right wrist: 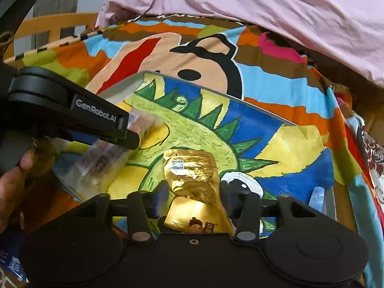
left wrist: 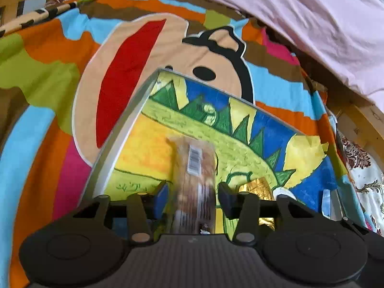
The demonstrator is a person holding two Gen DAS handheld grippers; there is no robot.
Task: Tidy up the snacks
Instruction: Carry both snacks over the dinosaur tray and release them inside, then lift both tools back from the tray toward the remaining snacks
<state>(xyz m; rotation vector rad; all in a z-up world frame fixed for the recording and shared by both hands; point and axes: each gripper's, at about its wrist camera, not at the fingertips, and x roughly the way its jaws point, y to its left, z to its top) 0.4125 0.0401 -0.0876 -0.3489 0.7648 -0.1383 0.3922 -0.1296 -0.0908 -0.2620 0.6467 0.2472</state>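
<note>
A painted board (left wrist: pixel 240 141) with a green and yellow dinosaur picture lies on the bed; it also shows in the right wrist view (right wrist: pixel 264 144). My left gripper (left wrist: pixel 193 195) is shut on a clear snack pack (left wrist: pixel 195 180) with a barcode, blurred by motion, above the board. In the right wrist view the left gripper (right wrist: pixel 134 132) holds that clear pack (right wrist: pixel 103 158) at the board's left side. My right gripper (right wrist: pixel 194 198) is shut on a gold foil snack bag (right wrist: pixel 192 182) over the board's near edge. The gold bag (left wrist: pixel 258 187) shows beside the left gripper.
A bright cartoon bedsheet (left wrist: pixel 60 72) covers the bed. A pink blanket (left wrist: pixel 300 19) is bunched along the far and right side. A wooden bed frame (right wrist: pixel 52 26) stands at the far left. A blue package (right wrist: pixel 12 264) sits at the near left corner.
</note>
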